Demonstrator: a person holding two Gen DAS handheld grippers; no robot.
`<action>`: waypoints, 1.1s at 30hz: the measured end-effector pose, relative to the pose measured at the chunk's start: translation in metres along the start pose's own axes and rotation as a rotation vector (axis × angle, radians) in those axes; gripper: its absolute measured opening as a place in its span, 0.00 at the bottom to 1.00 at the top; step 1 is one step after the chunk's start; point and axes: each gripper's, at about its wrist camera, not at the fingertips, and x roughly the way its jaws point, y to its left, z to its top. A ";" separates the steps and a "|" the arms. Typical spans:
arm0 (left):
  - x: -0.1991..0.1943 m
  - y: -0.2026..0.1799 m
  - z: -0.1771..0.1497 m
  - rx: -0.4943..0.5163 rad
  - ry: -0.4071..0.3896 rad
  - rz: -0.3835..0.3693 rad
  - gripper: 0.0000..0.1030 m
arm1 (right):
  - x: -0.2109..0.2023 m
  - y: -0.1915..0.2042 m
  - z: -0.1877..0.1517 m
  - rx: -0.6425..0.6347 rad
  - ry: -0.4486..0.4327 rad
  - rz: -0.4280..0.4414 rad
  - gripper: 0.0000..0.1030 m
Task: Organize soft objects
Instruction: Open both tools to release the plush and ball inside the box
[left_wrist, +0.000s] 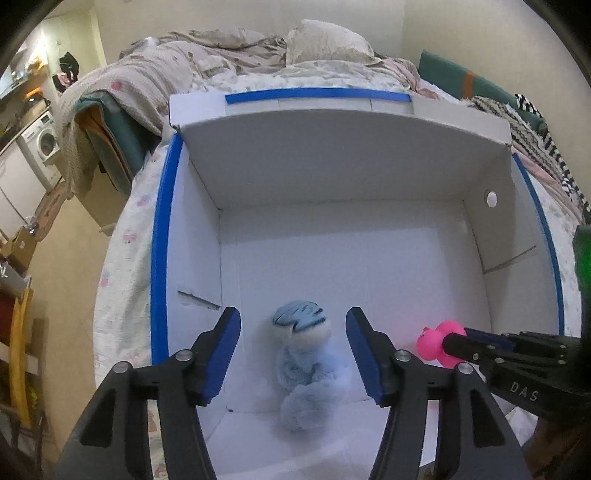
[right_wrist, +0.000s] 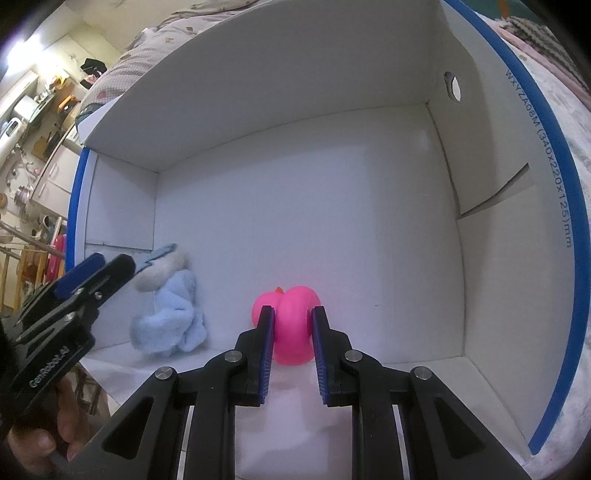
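Note:
A white cardboard box (left_wrist: 332, 166) with blue edge tape sits open on a bed. Inside it, near the front left corner, lies a light blue plush toy (left_wrist: 303, 354) (right_wrist: 173, 317). My left gripper (left_wrist: 292, 317) (right_wrist: 110, 264) is open just above the plush, with a finger on either side and neither pad touching it. A pink rubber duck (right_wrist: 291, 332) (left_wrist: 434, 341) is low in the box, to the right of the plush. My right gripper (right_wrist: 293, 314) (left_wrist: 458, 338) is shut on the duck, its blue pads pressing both sides.
The box walls (right_wrist: 491, 155) rise on all sides, and a flap stands up at the back. Rumpled blankets (left_wrist: 229, 55) and striped cloth (left_wrist: 535, 140) lie on the bed behind the box. A washing machine (left_wrist: 42, 142) and shelves are at far left. A person's hand (right_wrist: 40, 439) holds the left gripper.

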 end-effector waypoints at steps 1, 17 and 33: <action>-0.001 0.000 0.000 0.002 -0.002 0.006 0.55 | 0.001 0.001 0.000 0.001 0.000 -0.001 0.21; -0.020 0.009 0.000 -0.057 -0.051 0.069 0.63 | -0.012 0.002 -0.001 -0.002 -0.064 -0.011 0.25; -0.056 0.012 -0.014 -0.071 -0.065 0.015 0.63 | -0.065 0.008 -0.015 0.003 -0.264 0.007 1.00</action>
